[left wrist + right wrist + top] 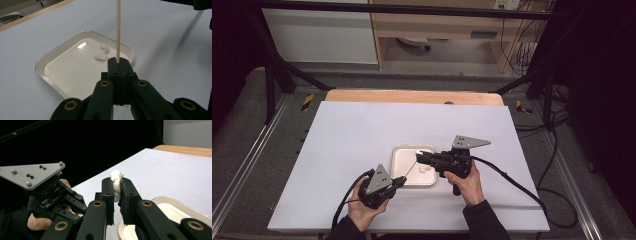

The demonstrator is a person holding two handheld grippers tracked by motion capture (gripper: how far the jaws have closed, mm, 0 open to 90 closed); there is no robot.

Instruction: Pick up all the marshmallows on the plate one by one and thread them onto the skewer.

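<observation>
So here's where I'm at: my left gripper (119, 65) has its jaws pinched tight on the bottom of a thin wooden skewer (118, 30), which runs up and away toward the other hand; my right gripper (117, 191) is squeezed narrow around a small white marshmallow-looking piece (116, 185), held just above the near right side of the tray (398, 172); in the right gripper view the skewer tip looks like it's just reaching the top of that piece, though I can't tell if it's gone in.

Two more white lumps (102, 52) sit in the tray toward its right side; tray itself is shallow, glossy, near the middle of the white table (352, 135).

Handling guess: the white stuff looks soft and light, squashes easy, maybe a bit tacky; I'd grab it by the sides, gently, leaving the middle free for the stick; the skewer looks stiff but snappable, so hold it low and push along its length.

Room-wise, tons of bare table all round; only the low tray rim to catch on, and the two grippers sit pretty close together.
</observation>
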